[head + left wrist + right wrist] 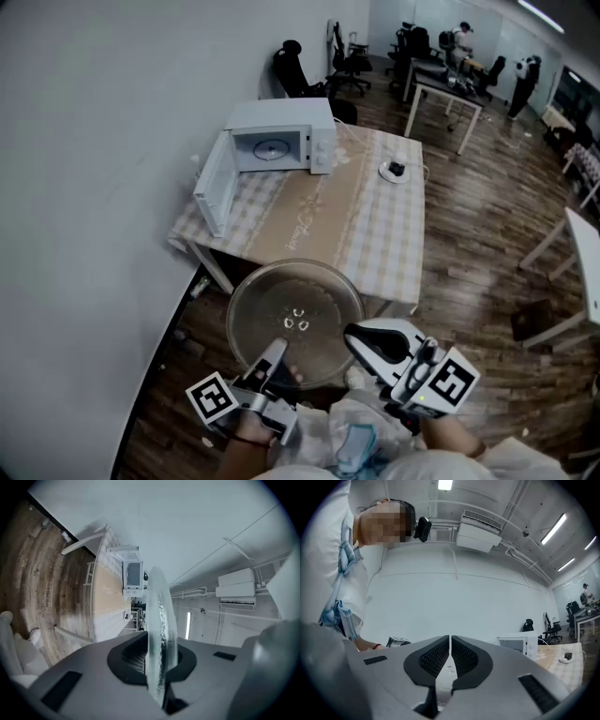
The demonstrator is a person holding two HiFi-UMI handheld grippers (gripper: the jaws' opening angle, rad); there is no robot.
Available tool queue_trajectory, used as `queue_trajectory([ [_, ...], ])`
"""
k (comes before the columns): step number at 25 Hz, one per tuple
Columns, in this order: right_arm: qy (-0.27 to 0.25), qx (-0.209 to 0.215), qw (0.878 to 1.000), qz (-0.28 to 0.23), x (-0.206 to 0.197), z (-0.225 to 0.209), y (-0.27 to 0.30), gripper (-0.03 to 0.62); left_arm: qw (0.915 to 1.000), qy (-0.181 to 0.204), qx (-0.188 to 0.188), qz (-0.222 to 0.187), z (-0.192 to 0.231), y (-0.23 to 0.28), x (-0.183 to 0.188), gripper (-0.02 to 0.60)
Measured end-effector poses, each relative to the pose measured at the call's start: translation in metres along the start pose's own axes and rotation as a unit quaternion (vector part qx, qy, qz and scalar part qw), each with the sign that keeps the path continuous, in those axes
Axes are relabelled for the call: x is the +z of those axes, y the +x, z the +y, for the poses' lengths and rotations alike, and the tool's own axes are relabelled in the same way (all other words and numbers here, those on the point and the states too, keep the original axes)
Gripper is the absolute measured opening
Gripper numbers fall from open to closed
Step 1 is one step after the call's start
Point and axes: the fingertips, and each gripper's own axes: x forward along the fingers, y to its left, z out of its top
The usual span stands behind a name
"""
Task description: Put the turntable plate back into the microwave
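Left tongs (277, 351) are clamped on the near rim of the turntable plate (295, 314). In the left gripper view the glass sits edge-on between the pads, jaws open only by the thickness of the rim (161, 634). Right tongs (450, 654) are fully closed with nothing between the pads. In the head view they sit just beside the plate's near-right rim (359, 337); can't tell if they touch it.

Key relation: the plate is carried in the air, cantilevered forward off the left tongs, and looks roughly flat. The microwave (281, 139) is straight ahead of those tongs, well apart, at the far-left end of the desk (380, 234). The whole desk top lies between plate and microwave.

- Door (212, 186) is swung wide open, to the left of the line from tongs to microwave.
- The open cavity (270, 148) faces back toward the tongs, so the approach looks head-on.
- Something round shows on the cavity floor, too small to identify.
- In the left gripper view the microwave (131, 573) lines up just off the plate's far edge, so the aim is already close.

Left tongs are the carrying side and nearer the door. Right tongs point up-left across the plate, not at the microwave.

My read: transport phase, insertion not started. Next move is a long forward reach, keeping the plate level. Single-rim grip on glass means a slip or droop risk. Clearing the cavity opening with a wide disc is the tight part.
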Motion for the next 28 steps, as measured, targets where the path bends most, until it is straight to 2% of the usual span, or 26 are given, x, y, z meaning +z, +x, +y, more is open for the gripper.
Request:
queue_trajectory([
  [7,0.014,0.012,1.000,-0.025,0.014,0.008,0.006,0.041,1.0000,-0.004,-0.002,0.007,0.000,-0.003,-0.002,0.020],
  [11,0.014,0.000,1.000,0.000,0.000,0.002,0.002,0.041,0.9999,-0.005,-0.008,0.008,0.000,-0.003,-0.003,0.020],
  [18,0.034,0.016,0.999,-0.018,0.009,-0.004,-0.003,0.044,1.0000,-0.004,-0.004,0.002,0.001,0.001,-0.008,0.020],
  [24,-0.031,0.025,0.999,0.029,-0.006,-0.033,-0.005,0.044,0.9999,-0.004,-0.003,-0.016,0.004,0.024,-0.005,0.020],
  [28,-0.128,0.026,0.989,0.069,-0.013,-0.066,0.003,0.043,0.9995,0.005,0.002,-0.032,0.003,0.055,0.003,0.020],
])
